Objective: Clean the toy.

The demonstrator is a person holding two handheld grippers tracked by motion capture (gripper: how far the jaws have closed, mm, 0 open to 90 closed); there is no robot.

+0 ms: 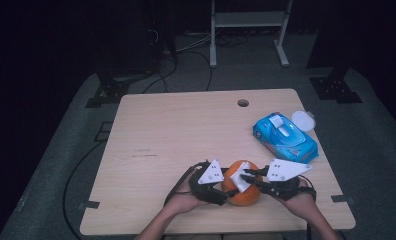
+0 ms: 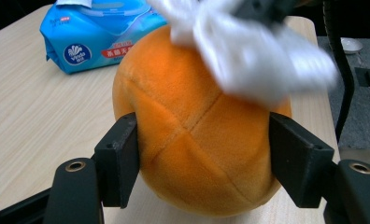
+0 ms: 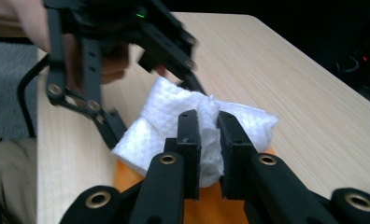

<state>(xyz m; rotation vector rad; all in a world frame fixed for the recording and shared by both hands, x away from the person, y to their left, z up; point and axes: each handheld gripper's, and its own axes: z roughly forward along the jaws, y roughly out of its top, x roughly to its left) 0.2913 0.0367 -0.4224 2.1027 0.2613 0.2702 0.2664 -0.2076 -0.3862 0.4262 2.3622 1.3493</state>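
Right tool is clenched on a white wipe, the fold pinched between its jaws and the rest draped over the top of the orange plush ball. Left tool straddles the ball low down, a jaw on each flank, pads touching or nearly touching the plush; I read it as bracing the ball rather than squeezing it hard. In the high view the ball sits on the bench between left tool and right tool, near the person's edge.

Step in hand looks like wiping the ball.
- Keep the left grip firm enough that the ball can't roll, not so tight the plush dents.
- Drag the wipe flat across the top, light pressure, short strokes.
- Don't let the pinch slip, since only a small fold is held.

Blue wipes pack lies well beyond the right tool.
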